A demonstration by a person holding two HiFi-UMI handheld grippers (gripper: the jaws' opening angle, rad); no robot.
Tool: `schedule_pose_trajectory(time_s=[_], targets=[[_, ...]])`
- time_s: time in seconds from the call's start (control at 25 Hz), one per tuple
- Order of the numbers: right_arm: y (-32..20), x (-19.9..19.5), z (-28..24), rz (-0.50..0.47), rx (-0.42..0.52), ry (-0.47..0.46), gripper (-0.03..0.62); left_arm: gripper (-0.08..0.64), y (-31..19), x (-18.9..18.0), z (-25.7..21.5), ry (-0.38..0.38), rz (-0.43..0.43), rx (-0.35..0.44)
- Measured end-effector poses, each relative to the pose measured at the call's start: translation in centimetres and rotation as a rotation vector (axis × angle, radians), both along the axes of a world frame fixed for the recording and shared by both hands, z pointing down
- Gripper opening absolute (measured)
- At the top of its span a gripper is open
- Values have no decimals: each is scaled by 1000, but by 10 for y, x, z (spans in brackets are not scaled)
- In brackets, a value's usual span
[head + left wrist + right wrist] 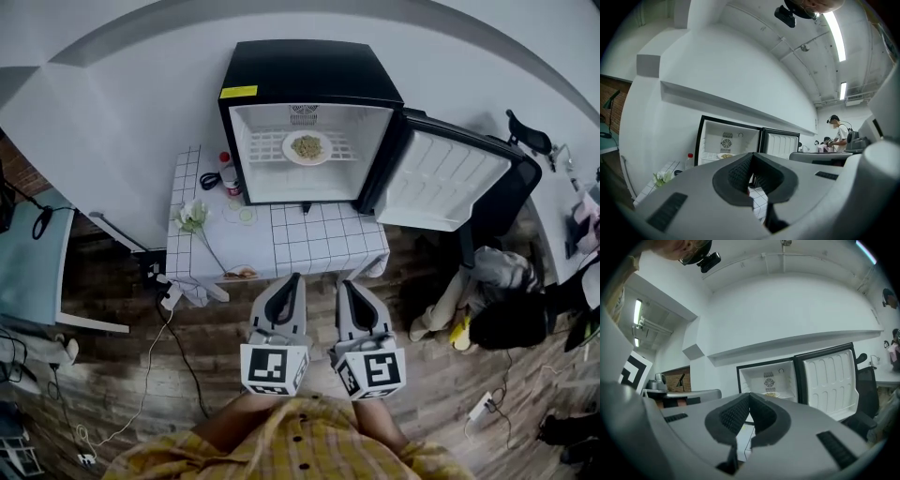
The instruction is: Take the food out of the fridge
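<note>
A small black fridge [309,80] stands open on a table with a white grid cloth [309,244]. Inside, a white plate of food [307,147] rests on the wire shelf. The same plate [725,155] shows small in the left gripper view, and the plate [771,394] in the right gripper view. Both grippers are held level side by side, short of the table's near edge, and point at the fridge. My left gripper [294,279] is shut with nothing in it, its tips [752,154] meeting. My right gripper [344,284] is also shut and empty, tips [750,394] together.
The fridge door [450,178] swings open to the right. A red-capped bottle [228,173] and white flowers [192,217] stand on the table left of the fridge. A person [497,319] crouches at the right. A blue chair [33,262] and floor cables lie left.
</note>
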State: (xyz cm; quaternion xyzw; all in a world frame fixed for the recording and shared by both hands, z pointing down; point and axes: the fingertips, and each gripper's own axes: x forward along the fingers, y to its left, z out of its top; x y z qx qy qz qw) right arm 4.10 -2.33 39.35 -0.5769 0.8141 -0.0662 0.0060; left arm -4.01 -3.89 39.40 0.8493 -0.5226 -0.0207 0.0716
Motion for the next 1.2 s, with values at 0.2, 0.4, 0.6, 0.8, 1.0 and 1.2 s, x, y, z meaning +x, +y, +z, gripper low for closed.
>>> schedule_pose_trajectory(time_s=[0.2,0.4,0.6,0.8,1.0,1.2], targets=[[-35,-9,-1,31,-6,8,8,6,-35,-9,5,13,35,-16],[-57,-13,-2,57,-13,31,8,6,-62,-13,6,31,65,-20],[-67,-11,1,76,-36,45,8,6,-74,-9,9,55,83,-38],[-77,-8,7,72,-46,41,8,6,-86,-3,14,59,81,-50],[-100,-6,10,47,-34,41,8,6,-104,-3,18,53,55,-48],[-128,2,5,18,-22,47,8,6,-131,1,15,46,27,-39]])
